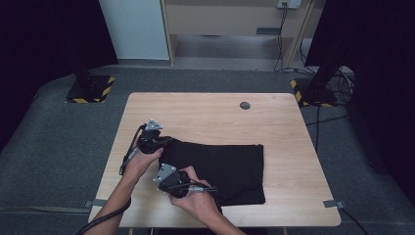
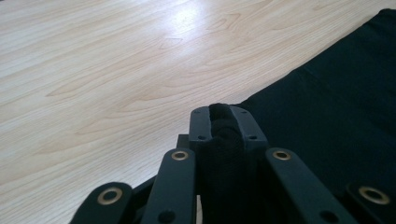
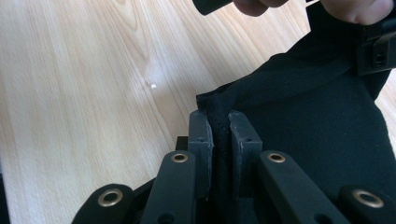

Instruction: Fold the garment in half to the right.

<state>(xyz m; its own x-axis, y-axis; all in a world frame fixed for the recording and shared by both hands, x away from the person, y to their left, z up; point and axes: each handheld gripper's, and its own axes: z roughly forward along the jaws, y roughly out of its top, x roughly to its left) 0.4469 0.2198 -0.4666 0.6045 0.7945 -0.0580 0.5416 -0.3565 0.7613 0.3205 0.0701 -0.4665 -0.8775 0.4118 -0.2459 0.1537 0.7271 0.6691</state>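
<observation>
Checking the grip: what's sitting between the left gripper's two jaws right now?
A bunched fold of the black cloth, clamped by the left gripper, as the left gripper view shows.

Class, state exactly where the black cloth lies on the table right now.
In the high view the black cloth lies on the near half of the wooden table, its left edge pinched by the left gripper and the right gripper.

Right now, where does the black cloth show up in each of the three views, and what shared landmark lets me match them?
High view: the black cloth lies on the near half of the wooden table, folded flat.
Left gripper view: right side, its edge pinched in the left gripper.
Right gripper view: right half, its edge clamped in the right gripper.
Shared landmark: the cloth's edge against the pale wood grain.
</observation>
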